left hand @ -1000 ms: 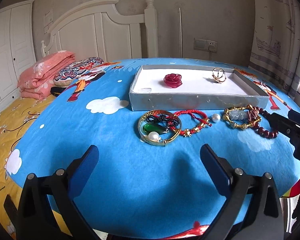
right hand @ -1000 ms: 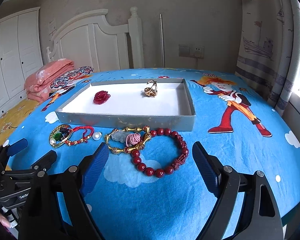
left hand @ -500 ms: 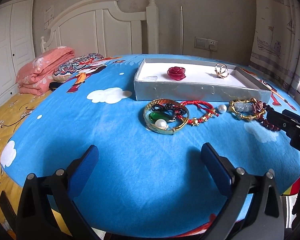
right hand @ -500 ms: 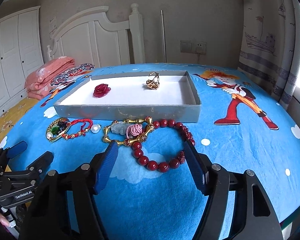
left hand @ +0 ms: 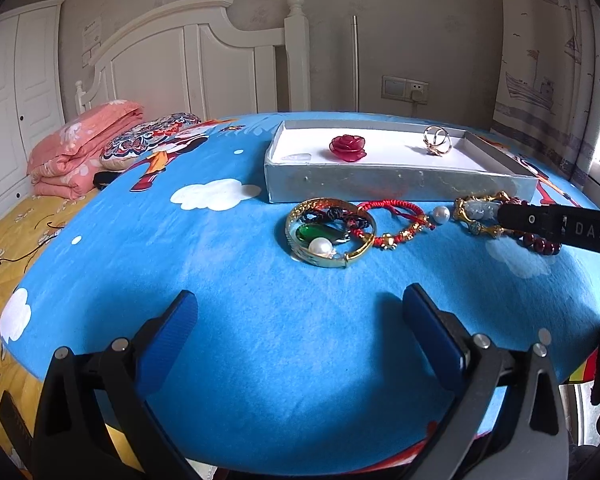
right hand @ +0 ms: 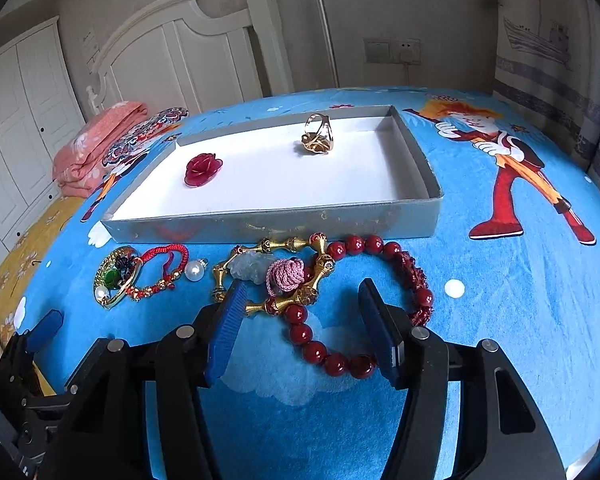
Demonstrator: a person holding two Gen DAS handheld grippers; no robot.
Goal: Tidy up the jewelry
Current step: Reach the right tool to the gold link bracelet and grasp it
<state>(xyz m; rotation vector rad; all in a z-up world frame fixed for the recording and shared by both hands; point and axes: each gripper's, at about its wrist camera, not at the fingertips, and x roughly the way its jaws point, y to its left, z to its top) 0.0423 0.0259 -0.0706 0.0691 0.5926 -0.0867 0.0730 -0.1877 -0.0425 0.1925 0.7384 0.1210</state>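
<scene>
Right gripper half open, jaws just closing around round glossy red bead bracelet, left gripper wide, grey cardboard tray holding red rose, gold ring

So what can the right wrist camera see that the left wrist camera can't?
Only the right wrist view shows the whole red bead bracelet, with the right gripper closing around its near side, pads not yet pressing. Only the left wrist view shows the open left gripper from behind, over bare cloth. Both show the grey tray, red rose and gold ring.
</scene>
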